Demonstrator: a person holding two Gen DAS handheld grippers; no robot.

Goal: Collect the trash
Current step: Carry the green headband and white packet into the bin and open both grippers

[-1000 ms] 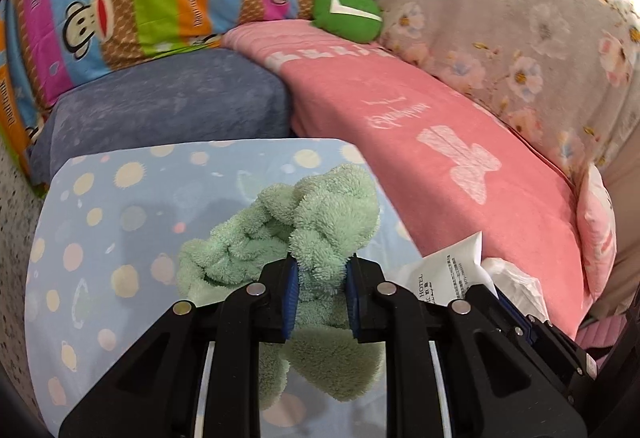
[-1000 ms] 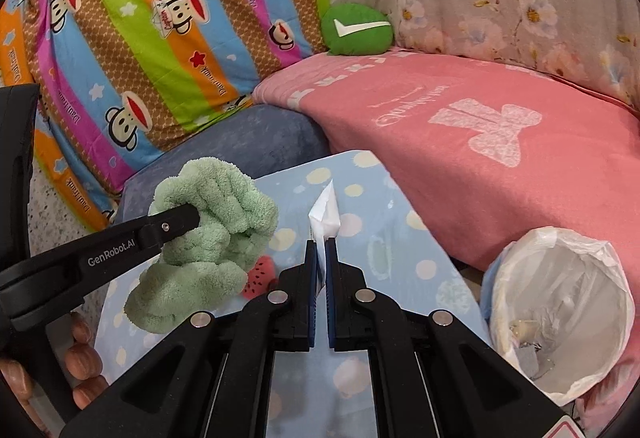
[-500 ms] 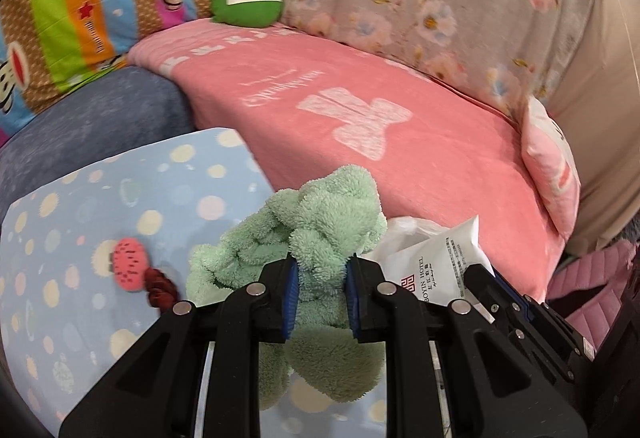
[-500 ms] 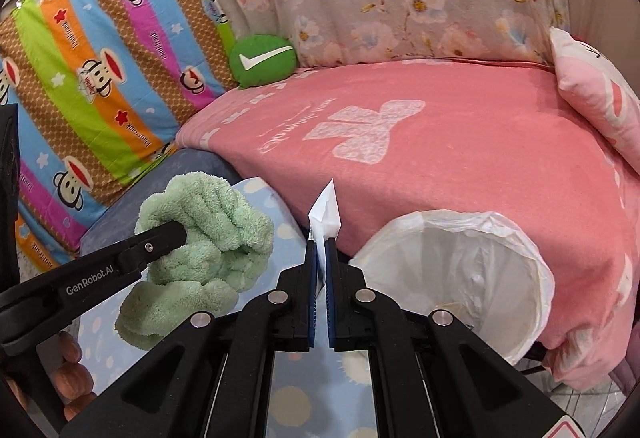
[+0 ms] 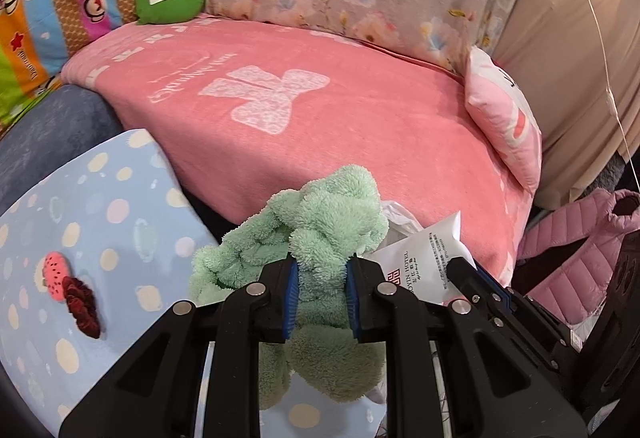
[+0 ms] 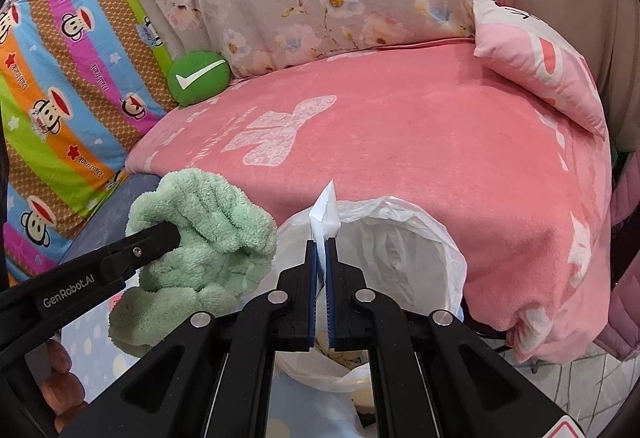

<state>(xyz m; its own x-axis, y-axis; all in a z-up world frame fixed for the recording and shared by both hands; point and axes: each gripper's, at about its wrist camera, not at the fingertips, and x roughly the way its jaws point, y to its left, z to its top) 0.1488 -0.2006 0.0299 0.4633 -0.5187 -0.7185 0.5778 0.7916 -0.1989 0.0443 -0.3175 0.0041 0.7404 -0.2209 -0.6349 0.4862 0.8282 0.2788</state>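
Observation:
My left gripper is shut on a fluffy mint-green cloth, which bulges above the pads and hangs below them. In the right wrist view the same cloth shows at the left, clamped by the left gripper's finger. My right gripper is shut on a flat white sachet, held edge-on above the mouth of a bin lined with a white plastic bag. The left wrist view shows that sachet's printed face beside the cloth, with the bag peeking out behind.
A blue spotted table cover lies at the left with a pink strawberry-shaped piece and a dark red piece on it. Behind are a sofa under a pink blanket, a pink pillow, a green cushion. A pink jacket lies at the right.
Both grippers have swung to the right, away from the spotted table, each keeping its hold. The lined bin has come from the lower right to directly under the right gripper.

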